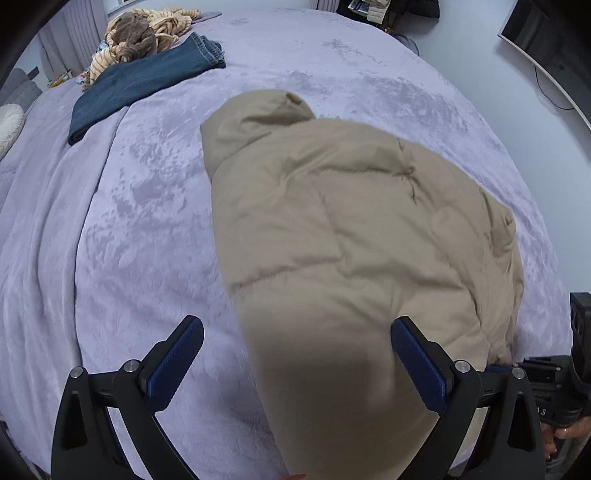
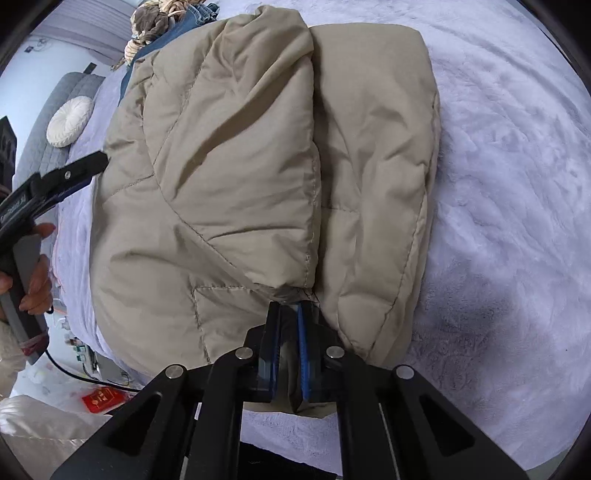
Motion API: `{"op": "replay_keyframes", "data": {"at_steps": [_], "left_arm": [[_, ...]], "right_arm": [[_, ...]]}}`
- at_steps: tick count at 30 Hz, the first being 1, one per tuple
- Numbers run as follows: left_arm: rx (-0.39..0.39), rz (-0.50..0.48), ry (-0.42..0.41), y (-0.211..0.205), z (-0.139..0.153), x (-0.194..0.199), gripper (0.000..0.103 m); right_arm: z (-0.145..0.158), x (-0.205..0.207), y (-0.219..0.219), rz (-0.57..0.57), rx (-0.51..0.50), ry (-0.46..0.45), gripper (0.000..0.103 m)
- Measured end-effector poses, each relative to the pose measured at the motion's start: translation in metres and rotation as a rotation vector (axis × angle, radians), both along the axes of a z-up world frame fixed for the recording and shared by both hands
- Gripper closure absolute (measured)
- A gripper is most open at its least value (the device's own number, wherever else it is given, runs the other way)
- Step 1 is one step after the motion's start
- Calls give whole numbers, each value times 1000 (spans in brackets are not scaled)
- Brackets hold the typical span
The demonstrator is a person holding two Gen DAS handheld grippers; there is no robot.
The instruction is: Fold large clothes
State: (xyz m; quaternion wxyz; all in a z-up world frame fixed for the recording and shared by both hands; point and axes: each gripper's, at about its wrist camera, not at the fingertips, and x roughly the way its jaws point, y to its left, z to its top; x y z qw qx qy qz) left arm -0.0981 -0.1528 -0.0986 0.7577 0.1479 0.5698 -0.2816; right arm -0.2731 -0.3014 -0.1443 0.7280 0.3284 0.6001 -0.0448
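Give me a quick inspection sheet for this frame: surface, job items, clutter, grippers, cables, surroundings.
Surface: bed with lilac plush blanket, rumpled at its left side.
Job's things: beige puffer jacket, partly folded, one layer lapped over another in the right wrist view.
Clutter: folded jeans, chunky knit throw, round white cushion.
Grippers: left gripper open, jacket fabric between its fingers; right gripper shut on the jacket's edge.
Cables: black cable on the floor beside the bed.
Surroundings: red packet on the floor, dark monitor at right.
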Motion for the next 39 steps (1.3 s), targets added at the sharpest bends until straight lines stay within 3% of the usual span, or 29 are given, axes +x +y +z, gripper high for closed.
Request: {"op": "replay_keyframes", "data": {"at_steps": [6,15,19,22,25,30,34,39], "left_arm": [[16,40,45,10,-4,-21,1],[14,28,74,23,0,-25,1],[6,28,78,33,4,-26,1],[8,16,66,41,6,-28,1],[9,18,53,49,10,-28,1],[-7,10,46,62,16,-27,1],[-14,13,50,69,16,-26,1],[-21,27,60,71,16,-24,1]], "right_arm": [[-9,-1,2,-2,3,25,97],[17,-8,-3,-107,7,16,90],[31,-12,2,-150,3,-3,72],[45,-12,13,-172,-40,-9,68],[58,-14,23,-199,-65,-38,53],[67,-16,34,-231,-95,-41,49],[73,-12,44,-251,-106,-49,38],[78,-8,47,-242,-120,-39,36]]}}
